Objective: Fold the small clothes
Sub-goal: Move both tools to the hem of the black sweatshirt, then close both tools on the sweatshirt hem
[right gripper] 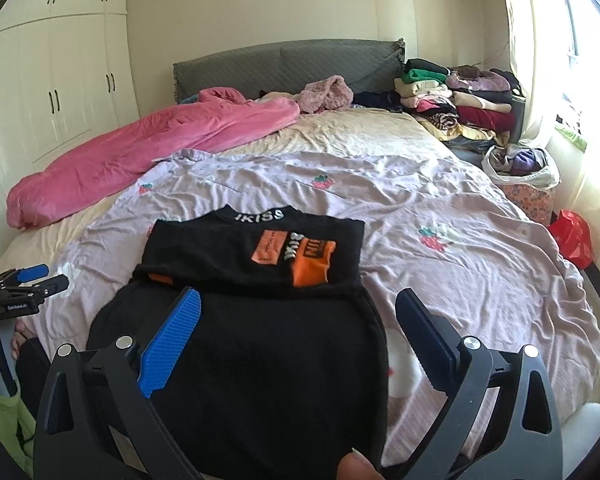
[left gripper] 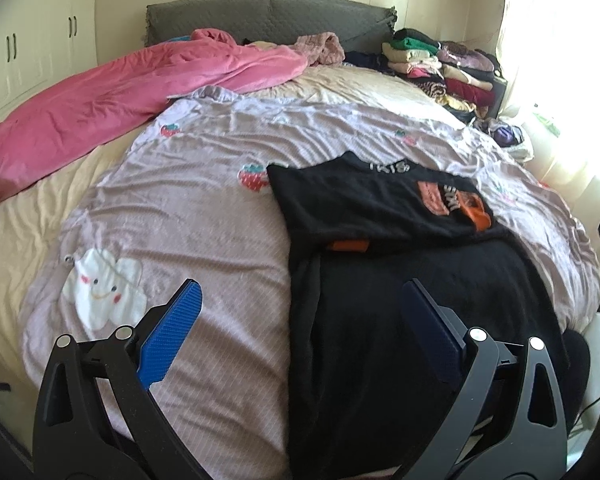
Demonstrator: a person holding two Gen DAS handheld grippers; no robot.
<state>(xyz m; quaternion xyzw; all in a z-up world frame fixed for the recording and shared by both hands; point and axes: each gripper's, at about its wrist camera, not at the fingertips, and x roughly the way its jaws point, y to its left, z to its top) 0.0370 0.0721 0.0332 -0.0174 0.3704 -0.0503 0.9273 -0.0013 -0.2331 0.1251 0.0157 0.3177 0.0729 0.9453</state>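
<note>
A black top [left gripper: 380, 208] [right gripper: 256, 252] with orange patches and white "IKISS" lettering lies on the lilac strawberry blanket [left gripper: 204, 208] [right gripper: 452, 216]. Its upper part is folded down over the lower black part [left gripper: 420, 320] [right gripper: 260, 360]. My left gripper [left gripper: 300, 300] is open and empty above the garment's left edge; it also shows in the right wrist view [right gripper: 40, 276] at the left. My right gripper [right gripper: 298, 306] is open and empty above the garment's lower half.
A pink duvet [left gripper: 112, 96] [right gripper: 140, 148] lies along the bed's left side. Stacks of folded clothes [left gripper: 440, 68] [right gripper: 456, 96] sit at the far right by the grey headboard [right gripper: 284, 64]. A bag of clothes [right gripper: 520, 164] and a red bag [right gripper: 572, 236] are beside the bed.
</note>
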